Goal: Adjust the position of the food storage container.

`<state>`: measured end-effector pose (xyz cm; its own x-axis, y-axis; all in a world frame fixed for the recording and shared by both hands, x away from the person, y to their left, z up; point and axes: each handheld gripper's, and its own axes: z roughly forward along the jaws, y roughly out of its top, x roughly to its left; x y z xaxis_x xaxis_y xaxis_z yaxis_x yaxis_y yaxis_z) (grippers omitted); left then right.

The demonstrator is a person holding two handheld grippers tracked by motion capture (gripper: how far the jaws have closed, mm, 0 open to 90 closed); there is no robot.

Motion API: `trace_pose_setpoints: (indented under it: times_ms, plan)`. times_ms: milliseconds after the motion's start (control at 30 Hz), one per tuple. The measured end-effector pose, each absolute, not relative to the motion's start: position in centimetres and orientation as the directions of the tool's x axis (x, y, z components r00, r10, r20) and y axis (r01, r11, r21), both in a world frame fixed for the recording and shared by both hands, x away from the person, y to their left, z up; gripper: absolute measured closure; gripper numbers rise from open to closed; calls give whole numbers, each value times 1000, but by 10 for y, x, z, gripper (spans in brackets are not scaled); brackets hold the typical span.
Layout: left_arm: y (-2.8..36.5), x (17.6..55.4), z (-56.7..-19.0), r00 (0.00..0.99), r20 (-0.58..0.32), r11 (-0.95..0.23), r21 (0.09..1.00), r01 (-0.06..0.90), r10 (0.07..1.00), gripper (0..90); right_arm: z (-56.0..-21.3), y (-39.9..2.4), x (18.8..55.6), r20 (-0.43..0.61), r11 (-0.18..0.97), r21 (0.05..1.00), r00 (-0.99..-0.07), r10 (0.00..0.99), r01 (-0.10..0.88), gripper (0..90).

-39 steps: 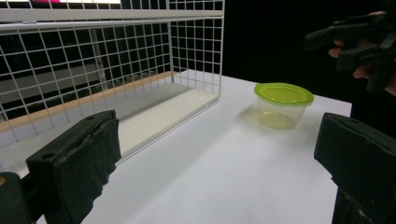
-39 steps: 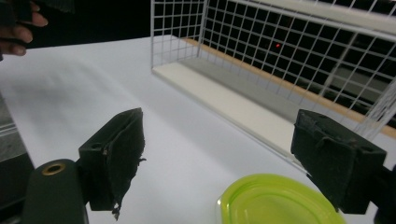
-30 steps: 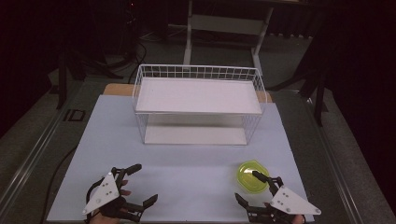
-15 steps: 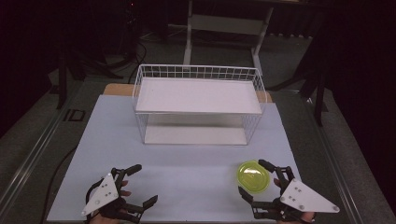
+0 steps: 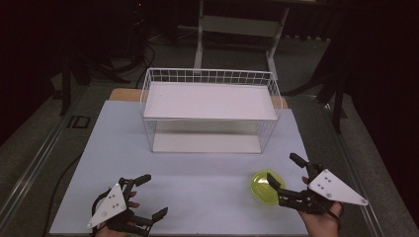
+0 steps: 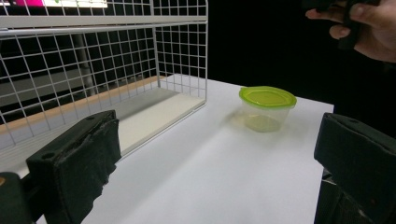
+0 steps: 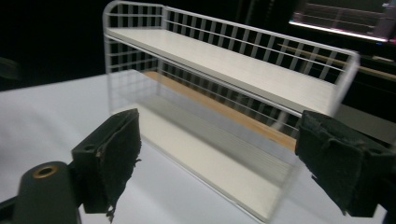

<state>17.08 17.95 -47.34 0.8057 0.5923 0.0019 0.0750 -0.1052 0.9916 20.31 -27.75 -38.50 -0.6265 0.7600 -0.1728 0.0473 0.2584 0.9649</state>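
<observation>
A small clear container with a lime-green lid stands on the white table at the front right. My right gripper is just to its right, open, one jaw tip close beside the lid, nothing held. In the right gripper view that gripper faces the wire rack. My left gripper rests open and empty at the front left. In the left gripper view it looks across the table at the container, with the other hand above it.
A white wire rack with an upper shelf and a lower board stands at the table's middle back. Bare white tabletop lies between the two grippers. A dark floor with stands and cables surrounds the table.
My right gripper has shifted to the right and turned, so its jaws have come off the container's lid and now sit beside it. The left gripper has barely moved.
</observation>
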Motion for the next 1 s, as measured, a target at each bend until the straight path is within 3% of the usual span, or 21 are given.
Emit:
trace_pose_setpoints:
  times_ms: [233, 333, 367, 400, 767, 933, 1000]
  plan:
    - [178, 171, -474, 808, 1, -106, 991, 76, 590, 11, -398, -298, 214, -154, 259, 961, -580, 800, 101, 231]
    - [178, 171, -474, 808, 7, -112, 991, 73, 589, 11, -404, -310, 217, -126, 239, 961, -550, 825, 139, 342]
    - [178, 171, -474, 808, 7, -112, 991, 73, 589, 11, -404, -310, 217, -126, 239, 961, -550, 825, 139, 342]
    - [178, 172, -474, 809, 4, -111, 991, 75, 588, 11, -408, -318, 219, -99, 225, 958, -531, 842, 178, 405]
    - [178, 173, -474, 809, 0, -108, 991, 79, 588, 11, -449, -345, 224, -66, 232, 924, -468, 881, 306, 549]
    - [178, 173, -475, 808, -3, -106, 991, 81, 589, 11, -466, -358, 223, -55, 258, 885, -463, 885, 389, 789]
    - [178, 173, -475, 808, -4, -105, 991, 81, 589, 11, -469, -360, 224, -49, 260, 877, -465, 884, 404, 824]
